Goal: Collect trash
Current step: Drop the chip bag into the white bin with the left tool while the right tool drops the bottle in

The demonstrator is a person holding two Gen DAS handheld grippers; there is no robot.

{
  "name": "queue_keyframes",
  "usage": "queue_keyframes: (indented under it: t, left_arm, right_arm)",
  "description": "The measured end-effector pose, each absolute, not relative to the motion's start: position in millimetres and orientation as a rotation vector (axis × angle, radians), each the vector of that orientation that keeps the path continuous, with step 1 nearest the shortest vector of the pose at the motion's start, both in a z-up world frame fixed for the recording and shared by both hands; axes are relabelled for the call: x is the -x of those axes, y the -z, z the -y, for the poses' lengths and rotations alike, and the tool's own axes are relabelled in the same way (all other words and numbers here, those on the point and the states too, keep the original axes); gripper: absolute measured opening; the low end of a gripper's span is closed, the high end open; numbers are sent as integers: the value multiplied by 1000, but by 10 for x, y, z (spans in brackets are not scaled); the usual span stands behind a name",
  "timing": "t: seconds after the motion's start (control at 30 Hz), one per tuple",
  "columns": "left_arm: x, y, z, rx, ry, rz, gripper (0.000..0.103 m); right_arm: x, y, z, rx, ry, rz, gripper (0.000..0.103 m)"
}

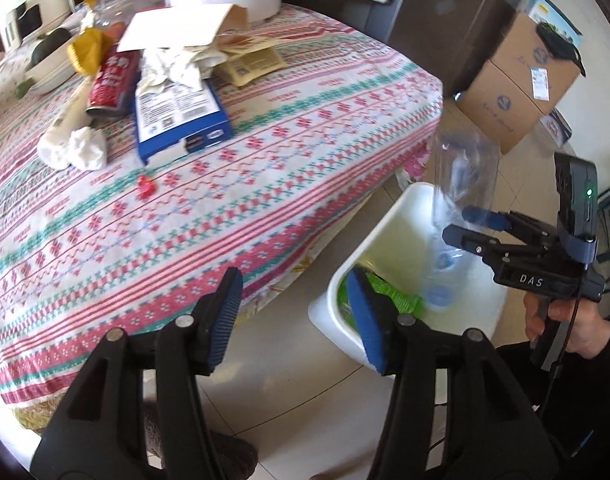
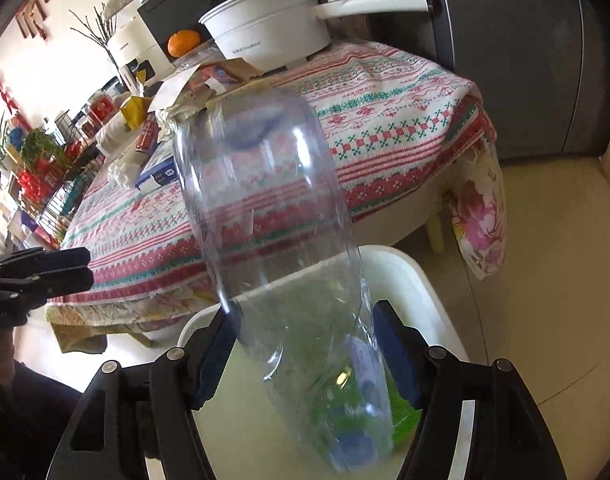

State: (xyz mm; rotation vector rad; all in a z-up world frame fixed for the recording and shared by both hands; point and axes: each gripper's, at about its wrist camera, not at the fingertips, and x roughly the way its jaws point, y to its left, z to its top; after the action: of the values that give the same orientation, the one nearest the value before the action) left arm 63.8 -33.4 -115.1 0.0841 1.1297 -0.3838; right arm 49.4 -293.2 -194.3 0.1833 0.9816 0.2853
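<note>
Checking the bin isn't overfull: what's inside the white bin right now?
In the white bin lies a green wrapper, and the clear bottle's capped end dips in, between the right gripper fingers. The bottle and gripper hide part of the floor.
</note>
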Motion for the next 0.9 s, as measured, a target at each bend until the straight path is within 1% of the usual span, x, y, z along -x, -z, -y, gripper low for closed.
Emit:
queue_keyframes:
  t: [0.37, 0.43, 0.5, 0.63, 0.7, 0.8, 0.9]
  left_arm:
    - [-657, 1093, 152, -45, 366, -1124, 57]
    - [-668, 1071, 127, -39, 360, -1119, 60]
    - [-683, 1043, 89, -30, 347, -1108, 67]
    - [-721, 973, -2, -10, 319, -1094, 71]
    - [-752, 935, -64, -1, 299, -1082, 76]
    - [-813, 871, -181, 12, 256, -1065, 81]
    - [-916, 819, -329, 39, 211, -1051, 82]
  right_arm:
    - [-532, 1862, 2815, -166, -292, -995, 73]
    - [-544, 1795, 2811, -178, -288, -992, 75]
    - [-562, 1720, 2812, -185, -272, -994, 76]
    - [-594, 1507, 2797, -197, -254, -987, 79]
    - [-606, 1378, 2785, -198, -245, -979, 82]
    - [-633, 1217, 2754, -175, -209, -983, 83]
    - [-672, 1095, 2703, -150, -185, -996, 84]
